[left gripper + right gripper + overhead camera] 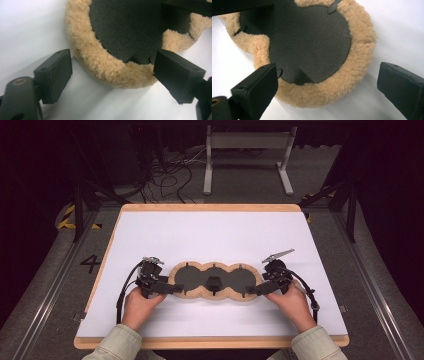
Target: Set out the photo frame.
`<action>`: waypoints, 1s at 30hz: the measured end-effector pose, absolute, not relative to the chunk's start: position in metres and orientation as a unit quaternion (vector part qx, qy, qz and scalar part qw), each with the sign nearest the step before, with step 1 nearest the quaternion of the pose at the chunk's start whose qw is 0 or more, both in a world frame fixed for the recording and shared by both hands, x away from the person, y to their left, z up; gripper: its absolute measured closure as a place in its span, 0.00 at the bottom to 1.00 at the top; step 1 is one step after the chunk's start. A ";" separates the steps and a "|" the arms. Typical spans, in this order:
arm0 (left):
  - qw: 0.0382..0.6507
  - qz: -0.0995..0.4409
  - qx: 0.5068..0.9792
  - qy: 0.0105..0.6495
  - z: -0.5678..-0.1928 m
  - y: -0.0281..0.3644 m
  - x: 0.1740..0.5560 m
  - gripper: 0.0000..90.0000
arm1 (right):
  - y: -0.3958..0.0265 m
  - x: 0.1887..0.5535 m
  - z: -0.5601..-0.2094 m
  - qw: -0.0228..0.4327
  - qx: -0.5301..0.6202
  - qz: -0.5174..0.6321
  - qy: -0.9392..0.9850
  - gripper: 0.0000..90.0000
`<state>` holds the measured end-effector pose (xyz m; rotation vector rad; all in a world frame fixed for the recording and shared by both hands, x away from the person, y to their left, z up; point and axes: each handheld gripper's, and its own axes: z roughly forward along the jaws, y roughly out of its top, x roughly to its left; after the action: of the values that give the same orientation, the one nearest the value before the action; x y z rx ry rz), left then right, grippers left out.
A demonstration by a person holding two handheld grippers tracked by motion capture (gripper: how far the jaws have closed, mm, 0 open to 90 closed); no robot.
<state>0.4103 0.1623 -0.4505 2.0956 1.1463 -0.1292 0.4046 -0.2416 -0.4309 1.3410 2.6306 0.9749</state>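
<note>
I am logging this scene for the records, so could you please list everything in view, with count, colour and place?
Three-lobed pad: one, dark grey face with a tan fleece rim, flat on the near middle of the board, between the two grippers.
Board: one, white top with a light wooden edge, centre of the high view.
Metal frame: one, grey, on the floor beyond the board.
Cables: a loose bunch, black, on the floor at the far left.
Left gripper: one, black, at the pad's left end, jaws open astride the fleece rim.
Right gripper: one, black, at the pad's right end, jaws open.
Hands: two, in pale sleeves, at the near edge.
</note>
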 end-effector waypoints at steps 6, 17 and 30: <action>0.365 -0.057 0.816 0.445 -0.450 0.156 0.408 0.16 | -0.237 0.406 -0.437 0.002 0.429 0.301 0.852 0.04; 0.365 -0.056 0.814 0.448 -0.450 0.157 0.409 0.19 | -0.231 0.403 -0.437 -0.012 0.428 0.288 0.856 0.03; 0.372 -0.050 0.808 0.454 -0.447 0.160 0.408 0.27 | -0.233 0.406 -0.434 -0.028 0.449 0.299 0.841 0.04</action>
<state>0.4083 0.1596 -0.4474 2.0707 1.1650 -0.1286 0.4063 -0.2333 -0.4337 1.4381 2.6922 0.9564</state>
